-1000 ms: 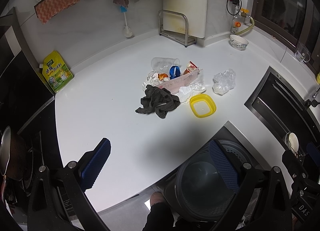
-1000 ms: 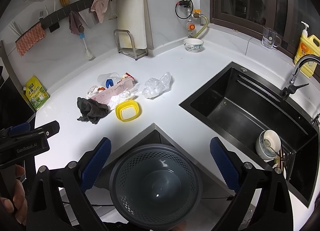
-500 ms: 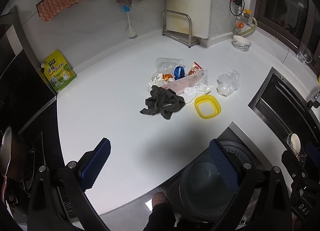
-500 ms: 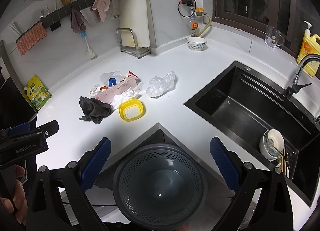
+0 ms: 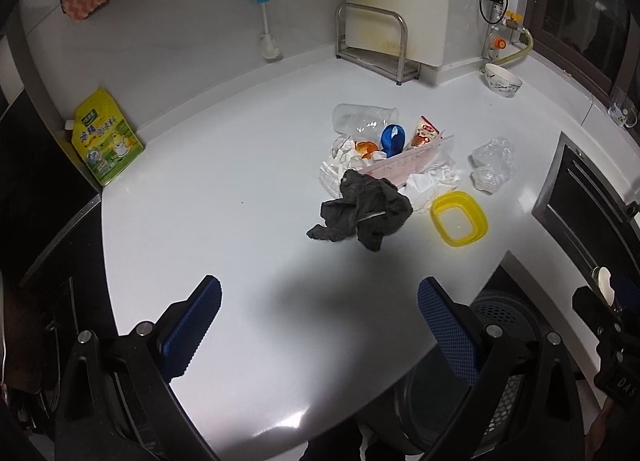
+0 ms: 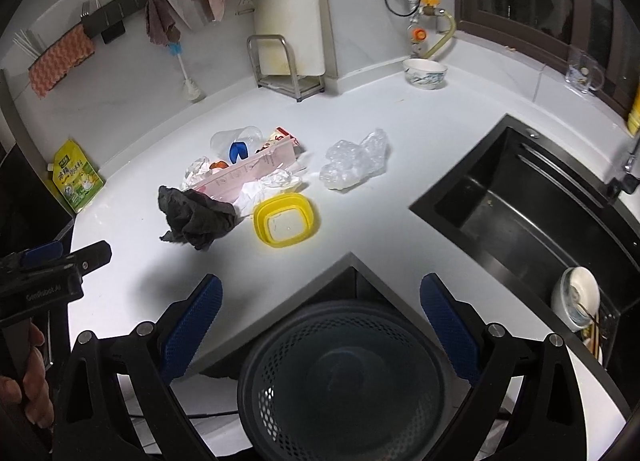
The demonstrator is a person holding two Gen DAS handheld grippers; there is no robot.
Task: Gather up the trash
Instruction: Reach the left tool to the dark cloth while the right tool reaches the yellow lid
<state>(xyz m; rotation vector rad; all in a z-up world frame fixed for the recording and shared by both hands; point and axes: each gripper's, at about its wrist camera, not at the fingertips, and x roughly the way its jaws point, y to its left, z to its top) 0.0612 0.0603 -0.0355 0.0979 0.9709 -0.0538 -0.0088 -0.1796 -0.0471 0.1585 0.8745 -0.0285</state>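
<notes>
White counter (image 6: 400, 165), empty mesh bin (image 6: 340, 381)

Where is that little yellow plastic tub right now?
In both views the yellow plastic tub sits on the white counter, right of the dark grey rag and just beyond the counter's inner corner.

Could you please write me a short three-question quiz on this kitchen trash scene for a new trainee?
1. True or false: the round dark mesh waste basket already holds trash.
2. Which item touches the crumpled dark grey cloth? A) the crumpled clear plastic bag B) the long pink paper box C) the patterned ceramic bowl
3. Fill in: the shallow yellow plastic container lies between the trash pile and the ____ edge of the white counter.

Key
1. False; it looks empty.
2. B
3. Near. Both the left gripper and right gripper are open and hold nothing.
</notes>
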